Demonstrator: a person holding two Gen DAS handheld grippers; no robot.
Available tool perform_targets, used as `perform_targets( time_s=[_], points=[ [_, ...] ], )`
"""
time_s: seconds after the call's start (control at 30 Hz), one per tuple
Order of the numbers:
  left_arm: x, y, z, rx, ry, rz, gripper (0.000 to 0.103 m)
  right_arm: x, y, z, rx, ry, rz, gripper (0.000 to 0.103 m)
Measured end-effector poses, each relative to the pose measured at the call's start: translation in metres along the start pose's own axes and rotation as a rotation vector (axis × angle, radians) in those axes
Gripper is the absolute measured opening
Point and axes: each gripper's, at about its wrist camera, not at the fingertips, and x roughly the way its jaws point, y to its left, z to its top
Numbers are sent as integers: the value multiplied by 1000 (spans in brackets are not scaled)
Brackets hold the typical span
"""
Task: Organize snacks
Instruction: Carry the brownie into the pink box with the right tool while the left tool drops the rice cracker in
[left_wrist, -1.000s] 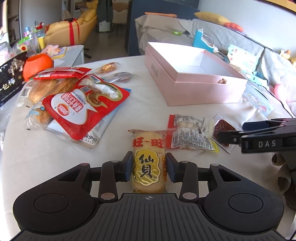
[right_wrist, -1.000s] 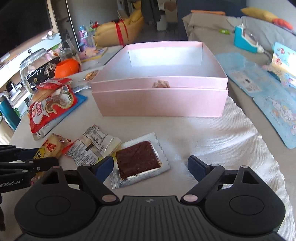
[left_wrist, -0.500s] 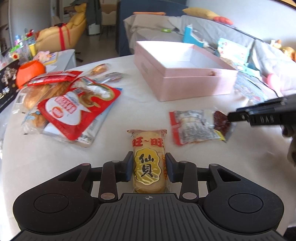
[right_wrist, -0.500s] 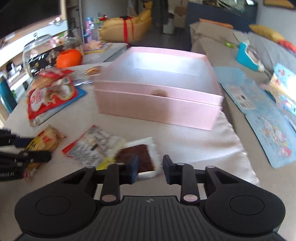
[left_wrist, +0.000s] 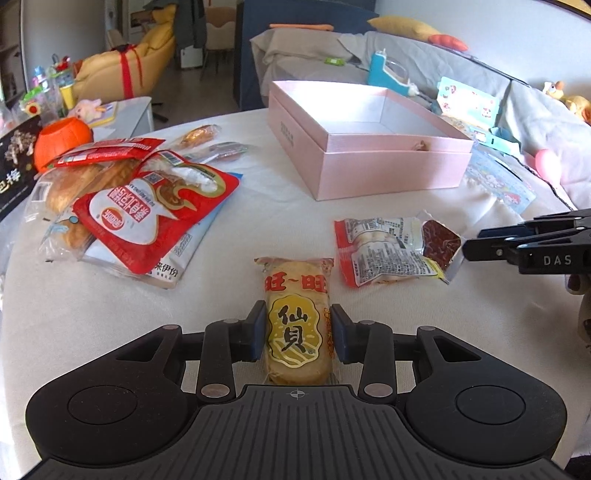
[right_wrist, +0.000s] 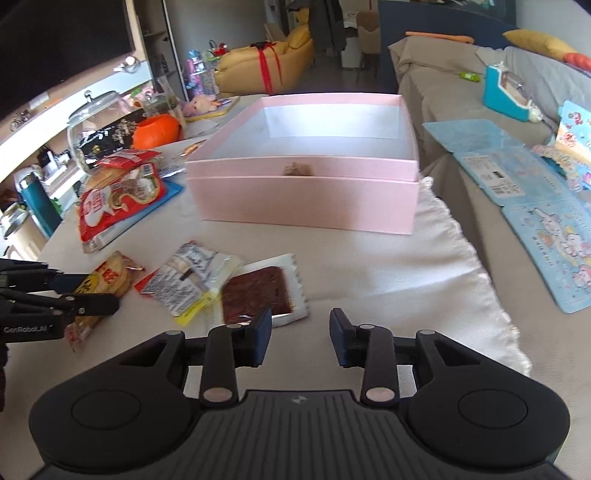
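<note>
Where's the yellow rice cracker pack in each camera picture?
Left wrist view: the rice cracker pack is at the bottom middle, clamped in the left gripper.
Right wrist view: it is at the far left, held between black fingers seen from the side.
Shared landmark: the pink box, farther away than the pack in both.

yellow rice cracker pack (left_wrist: 295, 317) lies flat on white cloth; printed packet (left_wrist: 384, 251) overlaps dark jerky sachet (right_wrist: 258, 295); open pink box (right_wrist: 306, 199) beyond, upright.
</note>
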Motion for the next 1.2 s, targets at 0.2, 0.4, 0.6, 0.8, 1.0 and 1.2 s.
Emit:
perform_targets(
  time_s=[0.2, 0.4, 0.6, 0.8, 1.0, 1.2],
  points=[
    [-1, 1, -3, -4, -14, -7, 41, 11, 23, 9, -59, -36, 45, 53],
    [-3, 2, -6, -10, -30, -16, 42, 32, 40, 14, -146, -17, -19, 55],
    [-2, 0, -6, -21, -37, -3, 42, 18, 51, 5, -254, 5, -20, 51],
    [-1, -2, -4, -9, -25, 4, 42, 28, 43, 15, -158, 16, -16, 49],
    [-2, 2, -5, -32, -27, -11, 43, 19, 40, 15, -166, 33, -80, 47],
    [-9, 0, -5, -20, -40, -52, 40, -5, 3, 15, -87, 16, -157, 47]
  ],
)
